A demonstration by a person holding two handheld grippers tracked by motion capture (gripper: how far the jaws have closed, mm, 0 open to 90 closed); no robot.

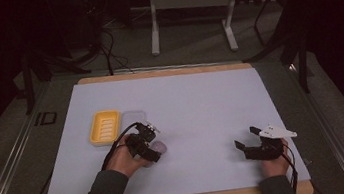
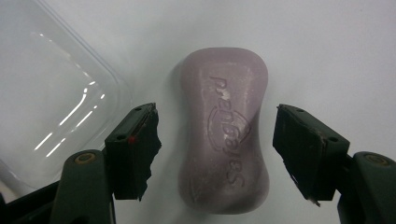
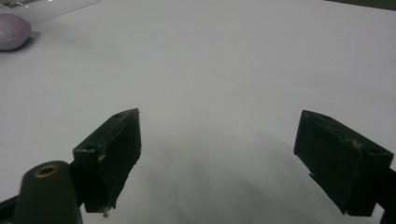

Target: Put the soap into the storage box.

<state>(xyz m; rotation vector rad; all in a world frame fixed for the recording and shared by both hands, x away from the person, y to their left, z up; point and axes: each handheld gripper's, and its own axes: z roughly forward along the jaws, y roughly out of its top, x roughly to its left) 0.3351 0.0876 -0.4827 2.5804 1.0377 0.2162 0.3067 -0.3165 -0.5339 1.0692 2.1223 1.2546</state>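
Observation:
A pale purple bar of soap (image 2: 224, 135) with embossed lettering lies flat on the white mat. My left gripper (image 2: 217, 121) hangs over it, open, one jaw on each side with a gap to the soap on both. In the high view the left gripper (image 1: 152, 144) is left of centre, with the soap (image 1: 161, 149) peeking out beside it. My right gripper (image 1: 246, 136) rests low at the right front of the mat, open. Nothing is between the jaws of the right gripper (image 3: 217, 135). The soap (image 3: 13, 31) shows far off at the upper left.
A yellow ribbed soap dish (image 1: 105, 126) sits left of the soap, with a clear plastic lid (image 1: 134, 118) beside it. That lid (image 2: 51, 93) lies close to my left jaw. The white mat (image 1: 200, 98) covers a wooden board. A metal stand (image 1: 188, 4) is behind the table.

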